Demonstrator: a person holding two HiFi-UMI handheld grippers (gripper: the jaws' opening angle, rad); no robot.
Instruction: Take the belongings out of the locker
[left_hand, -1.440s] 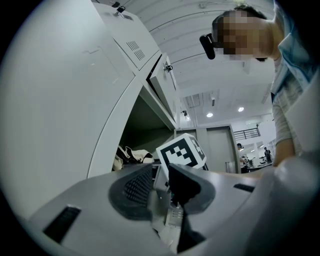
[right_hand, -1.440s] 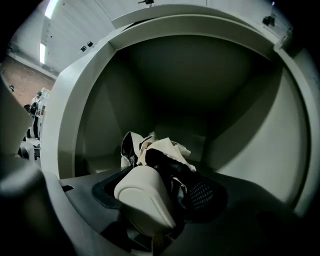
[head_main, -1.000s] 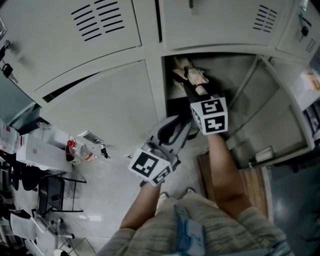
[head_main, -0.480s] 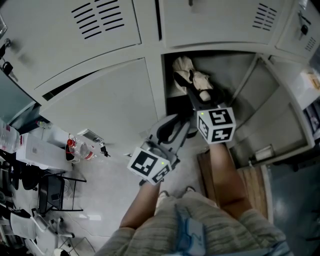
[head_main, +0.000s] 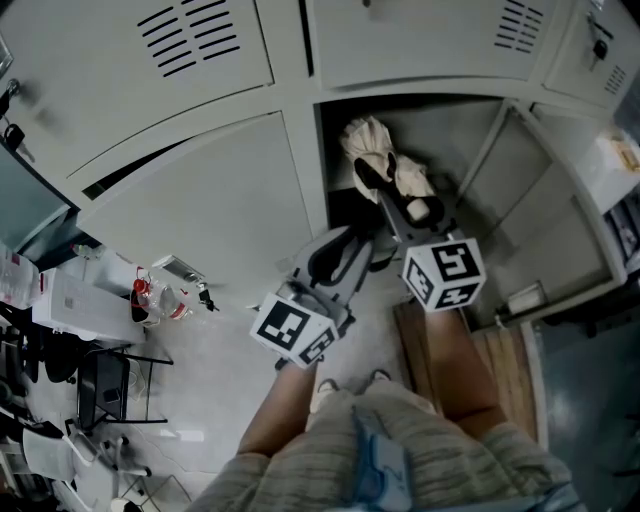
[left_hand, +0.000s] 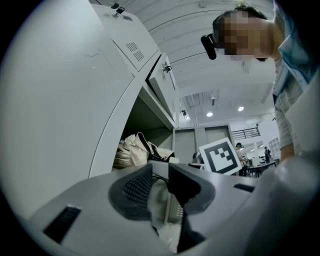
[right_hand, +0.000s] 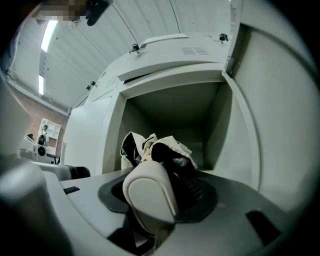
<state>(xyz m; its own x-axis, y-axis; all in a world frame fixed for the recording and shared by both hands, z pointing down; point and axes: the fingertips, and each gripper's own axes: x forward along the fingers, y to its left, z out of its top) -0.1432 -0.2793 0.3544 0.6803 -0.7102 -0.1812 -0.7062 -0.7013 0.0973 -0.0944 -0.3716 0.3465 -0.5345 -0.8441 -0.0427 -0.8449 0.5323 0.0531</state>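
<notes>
Left gripper (left_hand: 160, 172): jaws a little apart, nothing between the pads, holding nothing. It sits just left of the right gripper (right_hand: 167, 192) and a bit nearer the person, tips aimed at the locker front.

Right gripper: jaws clamped on the bag (head_main: 385, 160). Black fabric and a rounded cream piece sit between the pads. The cream piece is probably part of the bag, but the right gripper view is too close to be sure. Its marker cube (head_main: 443, 272) is behind the jaws, on the person's side, with the forearm (head_main: 450, 360) running back from it.

Bag: cream cloth with black straps, bunched up, right at the right gripper's tips and just beyond them. It is at the mouth of the open locker compartment (right_hand: 175, 107), partly inside. Seen from the left gripper, it is ahead and slightly to the left, in the opening.

Beyond the bag is the grey back wall of the compartment. The compartment door (head_main: 545, 225) is swung open to the right of the right gripper. Closed locker doors with vent slots (head_main: 195, 40) are above and to the left of both grippers.
</notes>
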